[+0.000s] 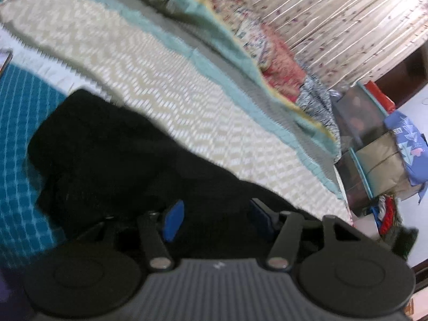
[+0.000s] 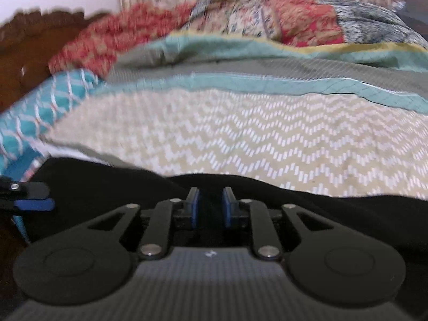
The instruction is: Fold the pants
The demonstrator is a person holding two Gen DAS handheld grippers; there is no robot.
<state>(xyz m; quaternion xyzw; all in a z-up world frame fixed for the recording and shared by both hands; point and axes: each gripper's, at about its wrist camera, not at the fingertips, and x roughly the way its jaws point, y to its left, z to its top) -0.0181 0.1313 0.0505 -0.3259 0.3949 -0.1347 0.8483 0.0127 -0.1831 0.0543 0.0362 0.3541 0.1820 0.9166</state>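
Black pants (image 1: pixel 112 147) lying on the bed, on the cream zigzag bedspread (image 1: pixel 149 80), bunched and partly folded toward the left end next to a blue patterned cloth (image 1: pixel 18 133). Left gripper (image 1: pixel 216 218) low over the dark fabric, blue-padded fingers (image 1: pixel 173 220) spread wide, nothing between them. Right gripper (image 2: pixel 210 208) also down at the pants (image 2: pixel 334 214), fingers (image 2: pixel 193 208) set to a narrow gap with black fabric showing between the pads; cannot tell whether cloth is actually pinched. Left gripper's fingertip (image 2: pixel 34 204) visible at the far left edge of the right wrist view, at the same edge of the pants. Teal-bordered grey blanket (image 2: pixel 267 64) beyond the bedspread, patchwork quilt (image 2: pixel 294 24) heaped behind it, floral striped curtain (image 1: pixel 334 13) at the back. Wooden headboard (image 2: pixel 29 50) at left in the right wrist view. Boxes and clutter (image 1: pixel 374 144) beside the bed at right in the left wrist view. Both views motion-blurred.
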